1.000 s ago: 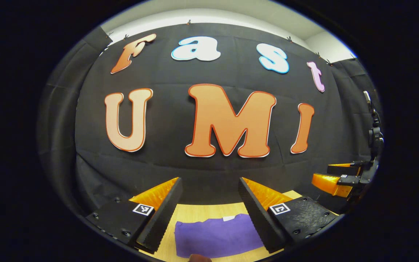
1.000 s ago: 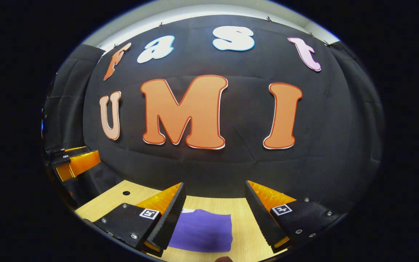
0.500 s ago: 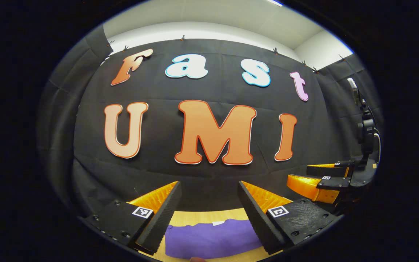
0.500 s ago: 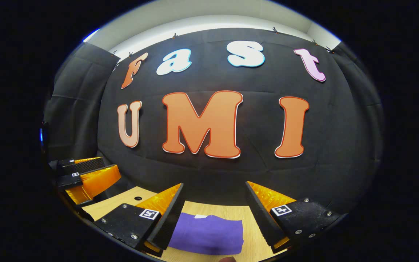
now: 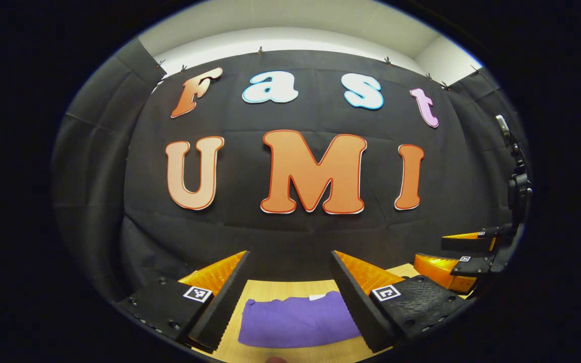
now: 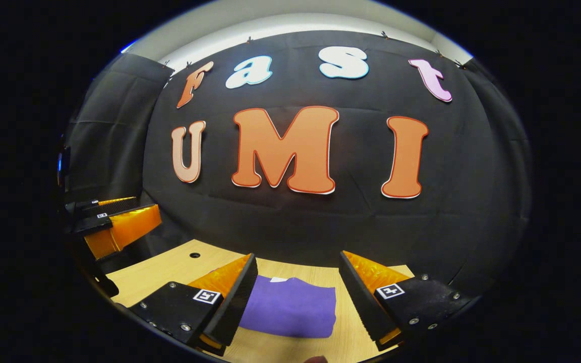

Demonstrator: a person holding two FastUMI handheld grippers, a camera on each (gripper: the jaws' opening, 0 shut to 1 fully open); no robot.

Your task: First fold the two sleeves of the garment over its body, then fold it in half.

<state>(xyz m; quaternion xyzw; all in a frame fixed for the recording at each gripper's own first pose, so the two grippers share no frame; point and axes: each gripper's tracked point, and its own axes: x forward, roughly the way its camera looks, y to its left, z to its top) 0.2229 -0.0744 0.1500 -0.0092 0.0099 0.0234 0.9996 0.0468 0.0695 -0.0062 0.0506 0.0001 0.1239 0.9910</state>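
Both grippers hung above the wooden table (image 6: 169, 267) with their jaws spread wide and nothing between the fingers. The left gripper (image 5: 290, 297) looked down past its own fingers at the purple garment (image 5: 295, 320), which lay flat on the tabletop as a compact folded rectangle, a small white tag at its far edge. The right gripper (image 6: 295, 297) saw the same garment (image 6: 290, 312) just beside its left finger, apart from it. A small round hole (image 6: 194, 255) sat in the table near the far edge. Black cloth (image 5: 295, 242) closed off the space behind the table. Nothing lay on the garment.
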